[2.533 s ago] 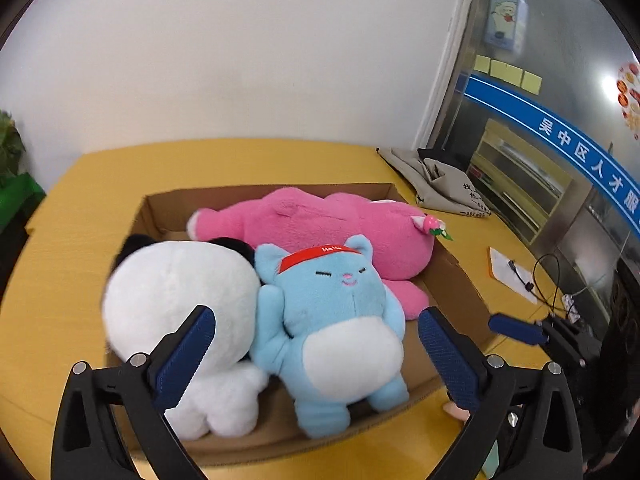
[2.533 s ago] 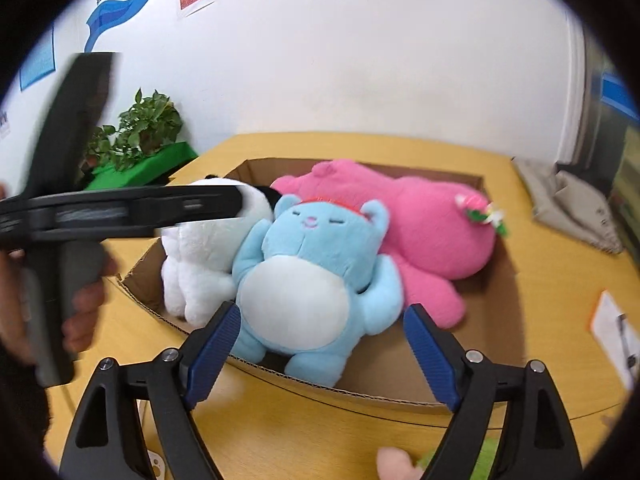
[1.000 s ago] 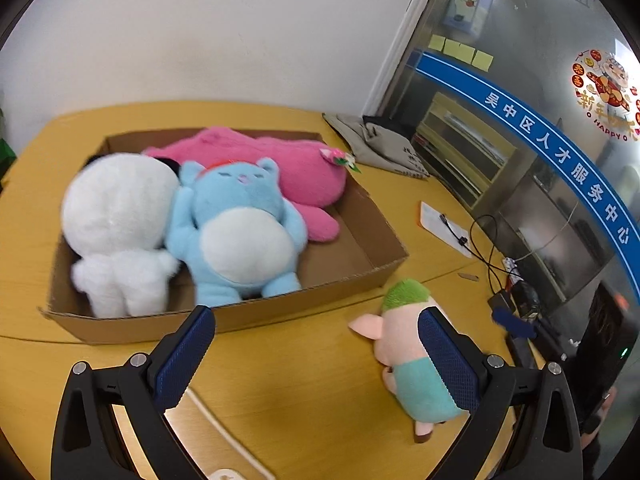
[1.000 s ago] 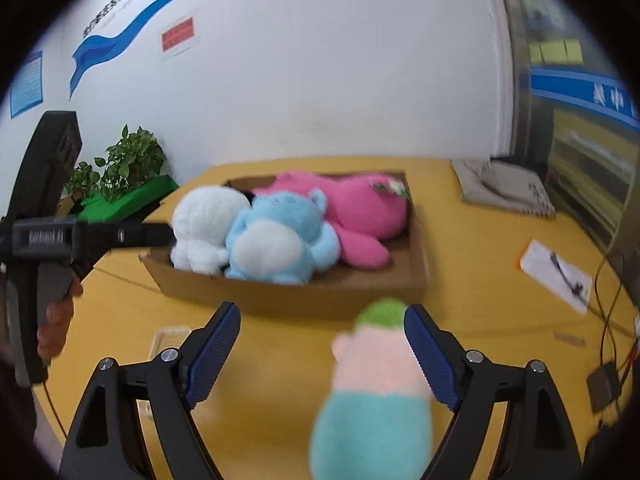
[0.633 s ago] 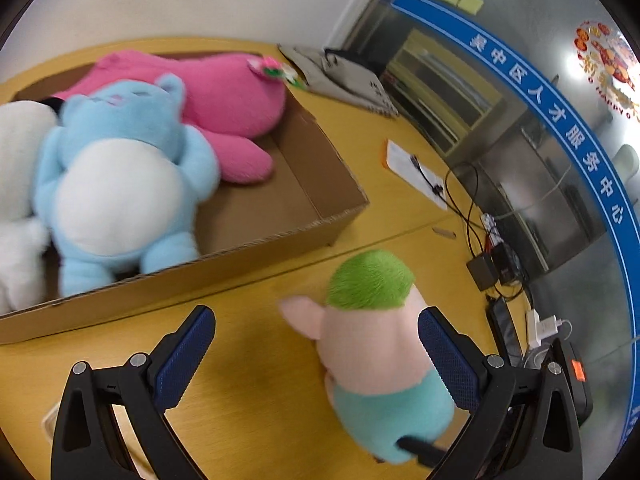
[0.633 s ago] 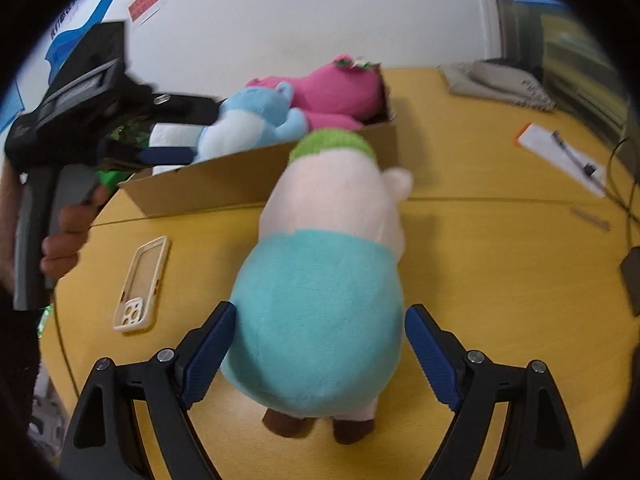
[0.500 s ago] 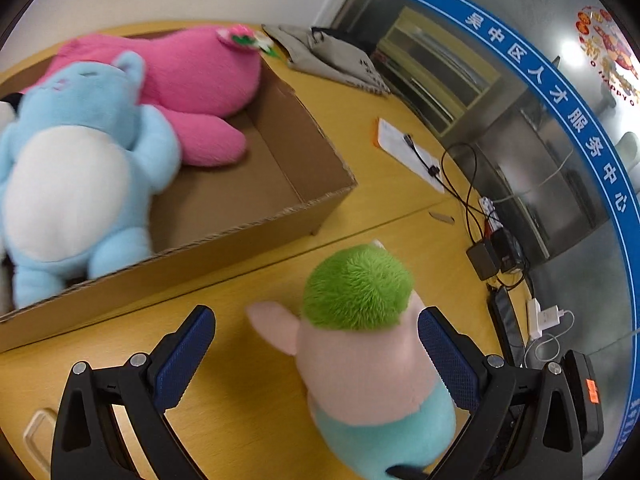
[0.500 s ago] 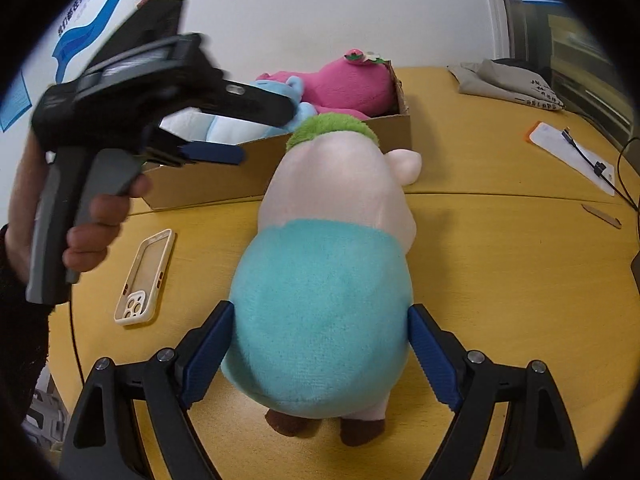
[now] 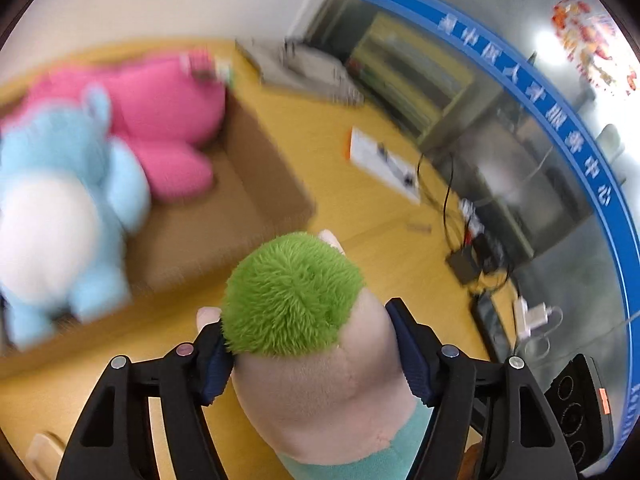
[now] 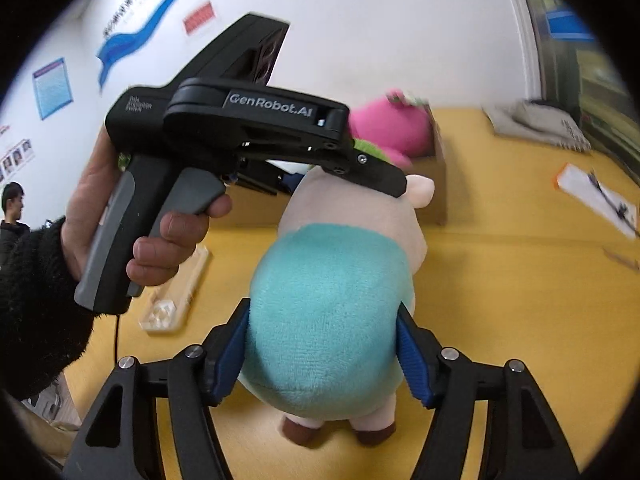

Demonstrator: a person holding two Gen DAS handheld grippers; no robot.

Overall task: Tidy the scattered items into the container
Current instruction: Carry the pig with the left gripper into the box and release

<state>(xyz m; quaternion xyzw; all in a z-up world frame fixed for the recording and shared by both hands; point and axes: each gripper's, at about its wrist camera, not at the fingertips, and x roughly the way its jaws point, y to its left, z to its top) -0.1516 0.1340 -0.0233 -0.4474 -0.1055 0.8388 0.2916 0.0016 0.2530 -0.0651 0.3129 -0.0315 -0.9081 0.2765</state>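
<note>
The fingers (image 9: 408, 352) of both grippers, wide apart a second ago, are closing onto the plush (image 10: 332, 304), left (image 9: 308, 354) at its head, right (image 10: 322, 358) at its body, on the worktop (image 10: 500, 280) at five o'clock from the box (image 9: 256, 216), so lifting comes next.

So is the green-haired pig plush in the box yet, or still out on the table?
Still out. The pig plush stands on the table short of the cardboard box, both grippers' fingers closing on it.

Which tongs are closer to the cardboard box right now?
Left. The left tongs are closing on the green-haired plush doll at its head, the end nearest the cardboard box. The right tongs are closing on its teal bottom, farther away.
</note>
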